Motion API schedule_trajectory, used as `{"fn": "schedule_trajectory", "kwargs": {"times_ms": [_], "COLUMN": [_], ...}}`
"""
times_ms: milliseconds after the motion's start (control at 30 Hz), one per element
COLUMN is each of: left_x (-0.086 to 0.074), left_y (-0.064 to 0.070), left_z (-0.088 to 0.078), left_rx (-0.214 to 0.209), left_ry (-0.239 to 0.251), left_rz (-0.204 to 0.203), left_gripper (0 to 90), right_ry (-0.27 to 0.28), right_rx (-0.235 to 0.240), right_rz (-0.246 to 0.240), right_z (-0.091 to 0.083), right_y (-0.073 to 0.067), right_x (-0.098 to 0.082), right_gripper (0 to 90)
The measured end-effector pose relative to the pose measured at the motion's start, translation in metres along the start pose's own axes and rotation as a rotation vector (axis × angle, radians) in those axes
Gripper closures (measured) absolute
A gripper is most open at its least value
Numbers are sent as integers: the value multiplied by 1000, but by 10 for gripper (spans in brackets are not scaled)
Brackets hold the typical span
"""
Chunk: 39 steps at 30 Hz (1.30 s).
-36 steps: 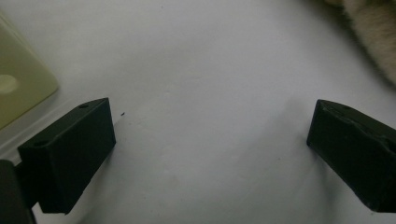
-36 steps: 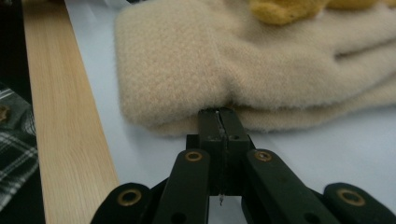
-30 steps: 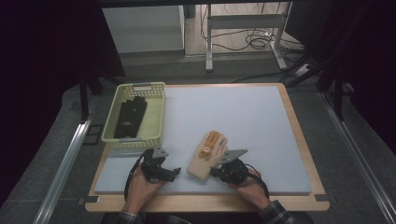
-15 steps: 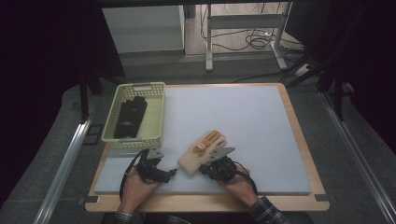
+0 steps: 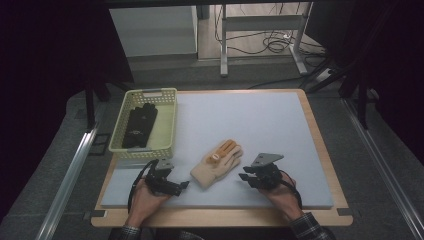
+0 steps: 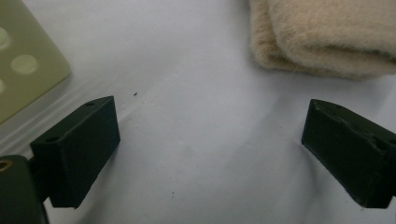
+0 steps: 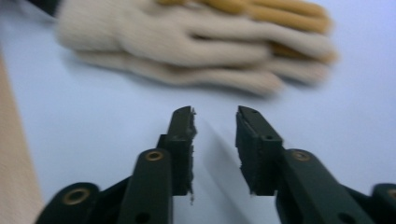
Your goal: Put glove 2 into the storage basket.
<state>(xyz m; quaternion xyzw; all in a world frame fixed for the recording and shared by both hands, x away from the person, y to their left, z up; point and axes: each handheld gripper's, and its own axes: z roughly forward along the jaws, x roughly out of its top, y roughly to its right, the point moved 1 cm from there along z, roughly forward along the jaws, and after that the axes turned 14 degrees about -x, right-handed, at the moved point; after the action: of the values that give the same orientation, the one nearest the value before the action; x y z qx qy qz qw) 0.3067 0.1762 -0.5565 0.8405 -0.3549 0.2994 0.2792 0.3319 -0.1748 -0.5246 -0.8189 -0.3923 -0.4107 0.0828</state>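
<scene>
- Closest to me, the person's two hands sit at the near edge of the table (image 5: 320,145), one set of tongs in each.
- The left gripper (image 5: 181,186) has its jaws spread wide with nothing but bare blue-white mat (image 5: 260,120) between them. In the left gripper view, the cuff end of the glove is just ahead and off to one side of that gap, not touching either jaw.
- The right gripper (image 5: 243,177) is only narrowly parted, and the jaws have just been opening. Nothing is between them, just mat.
- The cream glove (image 5: 218,164) with orange-yellow fingers lies flat on the mat between the two grippers, a bit farther out than both. It sits near the right tongs' tips but clear of them, fingers pointing away and to the right. In the right gripper view it's just ahead of the jaws (image 7: 196,42), somewhat blurred.
- Farther out from the left gripper, just beyond it, there's a pale green basket (image 5: 168,120) with a black glove (image 5: 139,125) lying inside.
- Beyond the table, well past both tongs, it's metal legs and cables (image 5: 272,42) on the floor.
</scene>
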Motion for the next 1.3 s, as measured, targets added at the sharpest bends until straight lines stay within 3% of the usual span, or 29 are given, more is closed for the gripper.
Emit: {"fn": "schedule_trajectory", "kwargs": {"times_ms": [267,533,633,767,1033,1300], "left_x": [14,43,55,69,91,101], "left_y": [17,31,37,40,36,35], "left_z": [-5,1,12,28,57,84], "left_rx": [-32,-56,-61,-65,-47,-78], "left_ry": [1,2,-26,-54,-108,-154], "left_rz": [17,44,68,81,75,70], "left_gripper": [0,0,0,0,0,0], "right_ry": [-36,-56,-55,-81,-83,-82], "right_rx": [-149,-234,-239,-250,-249,-249], "right_rz": [60,117,156,173,185,188], "right_z": [-8,-8,-8,-6,-5,-5], "right_y": [37,60,66,70,70,70], "right_x": [-20,-36,-41,-41,-42,-42], "right_gripper": [428,237,178,116,107,108]}}
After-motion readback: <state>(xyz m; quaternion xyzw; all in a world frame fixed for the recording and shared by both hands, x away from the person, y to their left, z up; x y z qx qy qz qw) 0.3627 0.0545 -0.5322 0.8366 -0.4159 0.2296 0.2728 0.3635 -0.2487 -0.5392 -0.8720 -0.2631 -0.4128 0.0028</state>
